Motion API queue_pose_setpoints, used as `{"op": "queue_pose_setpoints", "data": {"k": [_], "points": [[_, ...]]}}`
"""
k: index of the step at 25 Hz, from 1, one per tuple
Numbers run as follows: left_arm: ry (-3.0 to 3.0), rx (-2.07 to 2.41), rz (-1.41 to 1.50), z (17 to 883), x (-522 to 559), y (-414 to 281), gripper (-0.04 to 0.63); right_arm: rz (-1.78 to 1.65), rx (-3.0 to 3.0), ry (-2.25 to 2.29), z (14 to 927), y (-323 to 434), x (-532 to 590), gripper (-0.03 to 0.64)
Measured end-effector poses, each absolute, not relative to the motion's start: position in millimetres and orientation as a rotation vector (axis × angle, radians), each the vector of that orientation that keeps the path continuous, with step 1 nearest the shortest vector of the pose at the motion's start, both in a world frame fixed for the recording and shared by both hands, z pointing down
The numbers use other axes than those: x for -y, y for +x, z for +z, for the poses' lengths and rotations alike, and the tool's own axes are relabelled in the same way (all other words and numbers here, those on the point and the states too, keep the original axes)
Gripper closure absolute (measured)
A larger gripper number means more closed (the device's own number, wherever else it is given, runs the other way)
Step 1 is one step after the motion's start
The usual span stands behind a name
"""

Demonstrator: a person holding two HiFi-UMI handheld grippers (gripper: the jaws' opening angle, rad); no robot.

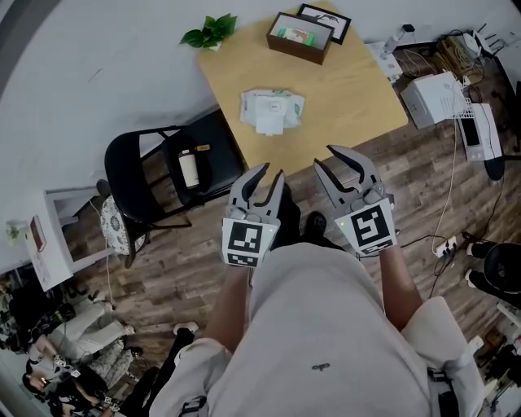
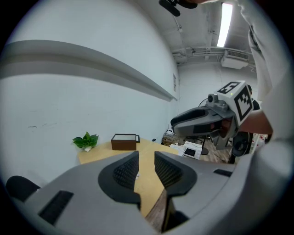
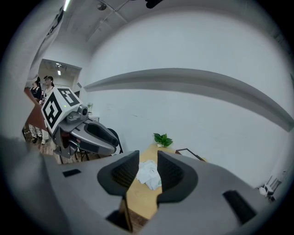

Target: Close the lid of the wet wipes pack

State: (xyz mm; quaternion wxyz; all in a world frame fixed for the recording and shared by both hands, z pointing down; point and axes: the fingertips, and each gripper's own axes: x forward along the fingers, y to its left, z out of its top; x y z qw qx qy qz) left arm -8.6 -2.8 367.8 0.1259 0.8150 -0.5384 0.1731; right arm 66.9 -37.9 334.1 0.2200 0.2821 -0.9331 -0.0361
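The wet wipes pack (image 1: 272, 110) is white with green print and lies flat in the middle of the wooden table (image 1: 350, 89). Its lid is too small to make out. Both grippers hover short of the table's near edge, over the floor, apart from the pack. My left gripper (image 1: 268, 176) is open and holds nothing. My right gripper (image 1: 332, 158) is open and holds nothing too. In the right gripper view the pack (image 3: 149, 176) shows far off between the open jaws. The left gripper view looks past its open jaws at the table (image 2: 98, 153).
At the table's far end are a brown box (image 1: 300, 37), a picture frame (image 1: 326, 21) and a small plant (image 1: 210, 31). A black folding chair (image 1: 151, 175) with a bottle (image 1: 189, 168) stands left of the table. A printer (image 1: 435, 98) and cables lie at the right.
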Motion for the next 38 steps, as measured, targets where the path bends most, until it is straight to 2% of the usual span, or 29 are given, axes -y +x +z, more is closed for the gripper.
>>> {"op": "queue_pose_setpoints", "data": {"k": [16,38], "points": [[2.324,1.413,0.552,454,60,-77,0.492,-0.096,2.483,0.835,348,-7,96,0.497],[2.26,1.205,0.756,590,94,-75,0.492,0.014,2.36,0.825,402,-10,118,0.496]]}}
